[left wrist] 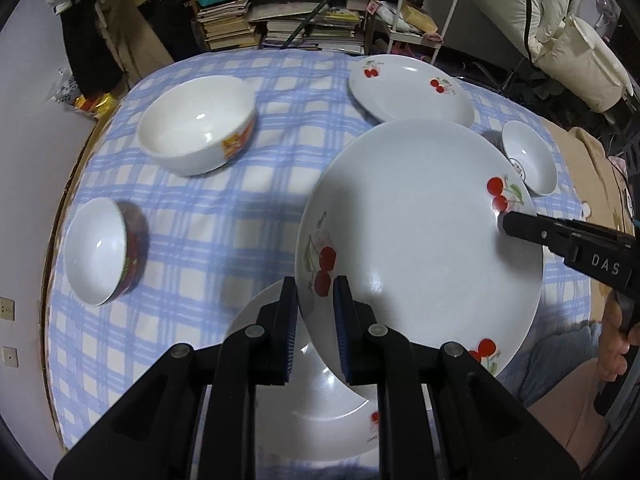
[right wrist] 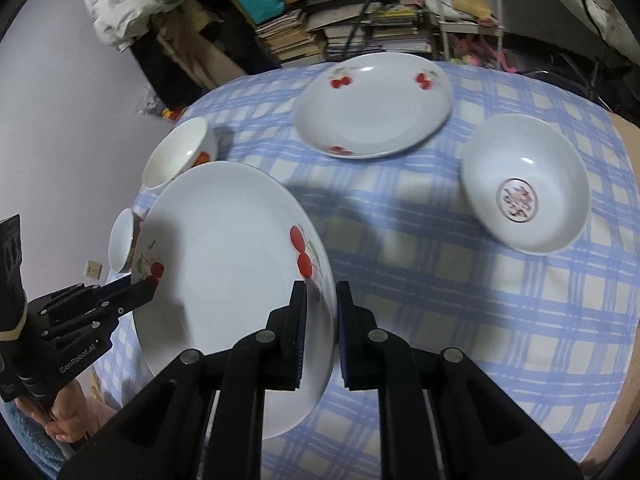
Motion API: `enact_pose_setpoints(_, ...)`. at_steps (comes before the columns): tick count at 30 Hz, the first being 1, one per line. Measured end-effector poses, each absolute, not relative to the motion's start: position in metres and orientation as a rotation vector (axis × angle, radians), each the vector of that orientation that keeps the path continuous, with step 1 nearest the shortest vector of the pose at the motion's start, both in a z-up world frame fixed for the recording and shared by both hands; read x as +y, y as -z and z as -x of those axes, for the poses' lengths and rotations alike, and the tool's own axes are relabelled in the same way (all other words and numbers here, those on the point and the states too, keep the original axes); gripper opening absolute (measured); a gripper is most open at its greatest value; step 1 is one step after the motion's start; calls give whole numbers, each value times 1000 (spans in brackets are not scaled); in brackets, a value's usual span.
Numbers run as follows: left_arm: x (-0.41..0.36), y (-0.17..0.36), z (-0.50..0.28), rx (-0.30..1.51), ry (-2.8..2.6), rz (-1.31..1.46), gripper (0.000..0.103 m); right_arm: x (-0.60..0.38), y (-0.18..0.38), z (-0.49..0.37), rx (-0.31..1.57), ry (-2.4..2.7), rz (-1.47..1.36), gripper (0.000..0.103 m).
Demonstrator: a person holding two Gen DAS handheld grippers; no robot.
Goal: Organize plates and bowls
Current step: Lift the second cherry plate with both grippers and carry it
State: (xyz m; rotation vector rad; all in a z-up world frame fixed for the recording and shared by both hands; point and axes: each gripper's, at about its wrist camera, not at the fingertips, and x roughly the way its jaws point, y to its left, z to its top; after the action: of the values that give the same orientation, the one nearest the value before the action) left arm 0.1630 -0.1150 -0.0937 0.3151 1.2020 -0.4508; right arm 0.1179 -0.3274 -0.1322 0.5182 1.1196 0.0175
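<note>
You have the cherry plate (left wrist: 420,240) off the surface (left wrist: 192,216), carried between both tools: your left hand-held gripper (left wrist: 316,300) pinches its near-left rim right beside a pair of painted cherries, and your right hand-held gripper (right wrist: 322,304) pinches the opposite rim, its jaws drawn nearly together on the thin edge. The plate hangs tilted, with its right side lower in the right wrist view, so you carry it edge to edge across its full width and neither hand is free. What your coming move turns on is what lies directly under it: in the left wrist view a second plate (left wrist: 320,404) of the same cherry pattern sits on the surface below and toward you, partly hidden by the plate you hold and by the left tool. A third plate (right wrist: 372,108) rests at the far side of the surface, well apart. If you mean to stack, I judge the lower plate the closer seat, reached by bringing both hands back toward you and down together; the far one needs a longer carry forward. A round plate has no long axis to line up, so you need only level the rim and centre it. The shallow dish (right wrist: 524,188) lies to your right, the large bowl (left wrist: 196,124) and the small bowl (left wrist: 100,252) to your left, all clear of the held plate.
</note>
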Motion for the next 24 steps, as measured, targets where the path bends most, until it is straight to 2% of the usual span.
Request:
enact_pose_setpoints(13, -51, 94, -141, 1218, 377, -242, 17, -271, 129, -120, 1132, -91, -454, 16)
enact_pose_setpoints(24, -22, 121, -121, 1285, 331, -177, 17, -237, 144, -114, 1175, -99, -378, 16)
